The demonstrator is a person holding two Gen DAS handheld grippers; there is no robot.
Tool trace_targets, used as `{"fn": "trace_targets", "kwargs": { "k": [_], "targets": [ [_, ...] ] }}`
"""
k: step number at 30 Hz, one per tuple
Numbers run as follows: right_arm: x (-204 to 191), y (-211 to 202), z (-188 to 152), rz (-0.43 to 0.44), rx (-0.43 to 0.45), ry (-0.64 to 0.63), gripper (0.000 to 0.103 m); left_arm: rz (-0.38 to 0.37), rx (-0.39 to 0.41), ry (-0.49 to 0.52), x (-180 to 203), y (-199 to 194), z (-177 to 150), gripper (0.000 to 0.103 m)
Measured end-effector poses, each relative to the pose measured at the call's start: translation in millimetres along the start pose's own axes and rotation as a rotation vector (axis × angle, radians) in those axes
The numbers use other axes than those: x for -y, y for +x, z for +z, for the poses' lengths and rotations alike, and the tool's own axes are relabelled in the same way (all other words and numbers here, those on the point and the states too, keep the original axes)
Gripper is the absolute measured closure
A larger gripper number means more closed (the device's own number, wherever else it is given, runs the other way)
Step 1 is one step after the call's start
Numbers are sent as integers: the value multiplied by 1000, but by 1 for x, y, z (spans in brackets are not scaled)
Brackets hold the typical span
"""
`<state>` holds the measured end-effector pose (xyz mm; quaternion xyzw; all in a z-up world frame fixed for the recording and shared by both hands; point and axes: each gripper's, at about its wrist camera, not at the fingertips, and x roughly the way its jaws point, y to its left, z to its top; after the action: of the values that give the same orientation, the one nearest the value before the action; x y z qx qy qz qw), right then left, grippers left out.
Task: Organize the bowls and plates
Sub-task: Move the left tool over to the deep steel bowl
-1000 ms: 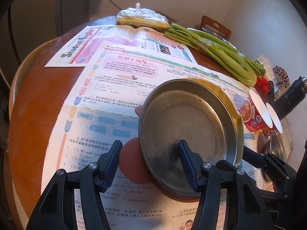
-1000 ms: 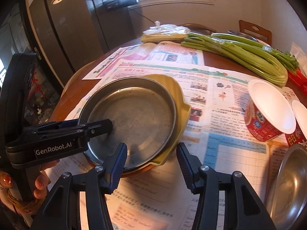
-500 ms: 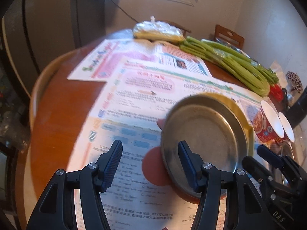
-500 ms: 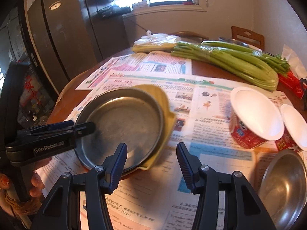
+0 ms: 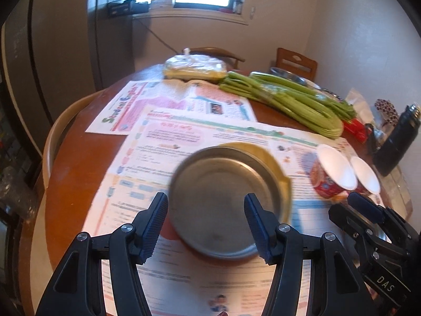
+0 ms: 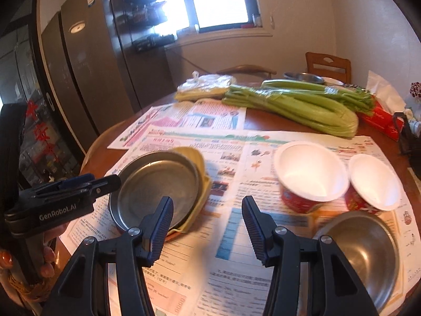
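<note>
— Jaws first: how do they stand?

— Both sets are parted with nothing between them. The left gripper (image 5: 206,223) hangs over the metal pan (image 5: 226,205), its pads clear of the rim. The right gripper (image 6: 208,222) hangs over bare newspaper (image 6: 229,263), released as well.

— Where is the pan?

— On the newspaper spread over the round wooden counter (image 5: 79,163). It sits nested in a yellow dish (image 6: 201,181) whose edge shows around its far side, and a reddish piece (image 5: 168,234) peeks out below — I cannot tell what that is.

— And the bowls?

— Two red paper bowls with white insides stand side by side, touching: the larger bowl (image 6: 310,173) and the smaller bowl (image 6: 373,181). A steel bowl (image 6: 365,250) lies just in front of them, near the counter's edge.

— Anything else?

— A bundle of celery (image 6: 302,102) lies across the far side, with a plastic bag (image 6: 205,85) beside it — well apart from the pan. A hand (image 6: 46,260) grips the left gripper's handle.
</note>
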<state>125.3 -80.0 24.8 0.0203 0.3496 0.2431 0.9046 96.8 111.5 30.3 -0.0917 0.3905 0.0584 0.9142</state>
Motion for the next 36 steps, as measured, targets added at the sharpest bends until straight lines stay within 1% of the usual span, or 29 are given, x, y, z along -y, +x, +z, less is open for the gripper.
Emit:
{"fn": "trace_targets", "kwargs": {
  "k": [7, 11, 20, 28, 33, 36],
  "targets": [
    [40, -24, -3, -48, 28, 59, 49, -45, 9, 50, 45, -9, 0, 41],
    [65, -46, -5, -81, 62, 99, 49, -69, 16, 86, 73, -13, -3, 41],
    [114, -88, -10, -128, 117, 166, 49, -104, 6, 151, 125, -17, -9, 41],
    [145, -112, -20, -185, 128, 183, 49, -148, -18, 181, 161, -11, -13, 41],
    [163, -122, -25, -183, 123, 204, 49, -167, -47, 194, 179, -7, -18, 41],
    [172, -128, -27, -187, 128, 205, 49, -158, -46, 195, 184, -9, -19, 41]
  ]
}}
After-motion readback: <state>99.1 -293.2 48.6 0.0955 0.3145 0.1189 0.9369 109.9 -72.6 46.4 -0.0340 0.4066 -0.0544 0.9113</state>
